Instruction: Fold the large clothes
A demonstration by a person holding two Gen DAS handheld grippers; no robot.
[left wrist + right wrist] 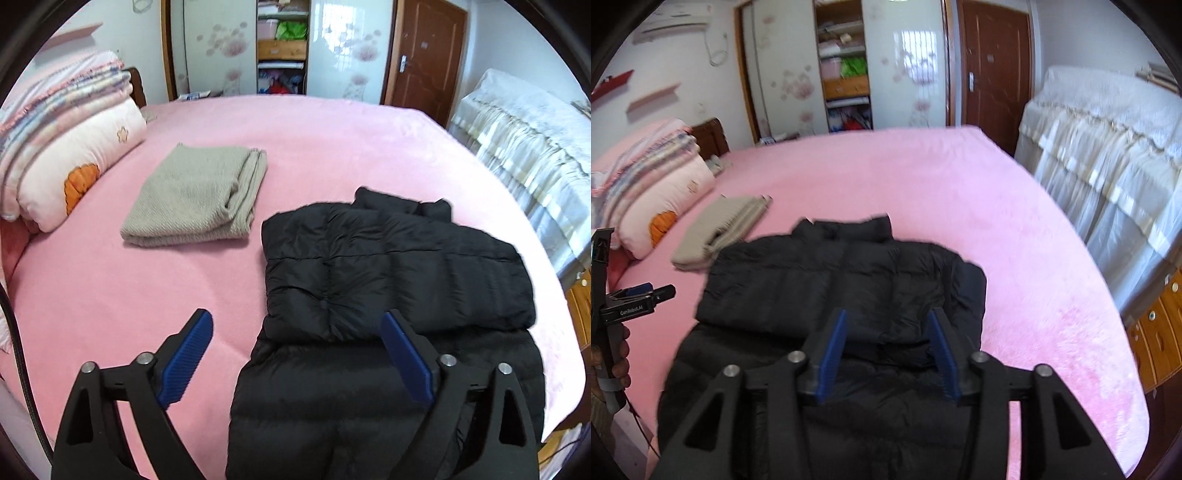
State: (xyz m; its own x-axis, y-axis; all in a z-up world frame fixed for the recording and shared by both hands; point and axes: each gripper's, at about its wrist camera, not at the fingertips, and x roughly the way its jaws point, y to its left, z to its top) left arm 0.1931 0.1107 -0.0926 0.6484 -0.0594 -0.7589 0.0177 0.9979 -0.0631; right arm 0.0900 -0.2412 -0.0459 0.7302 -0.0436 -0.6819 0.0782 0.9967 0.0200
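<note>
Hovering over the black jacket [388, 280], your left gripper [297, 354] has wide, empty fingers. Your right gripper [888, 350] is half-wide, also empty; the jacket lies below both.

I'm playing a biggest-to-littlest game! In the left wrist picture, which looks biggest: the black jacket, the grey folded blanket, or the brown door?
1. black jacket, though it lies nearest the camera, which inflates it
2. grey folded blanket
3. brown door, smallest-looking only because it is farthest
</note>
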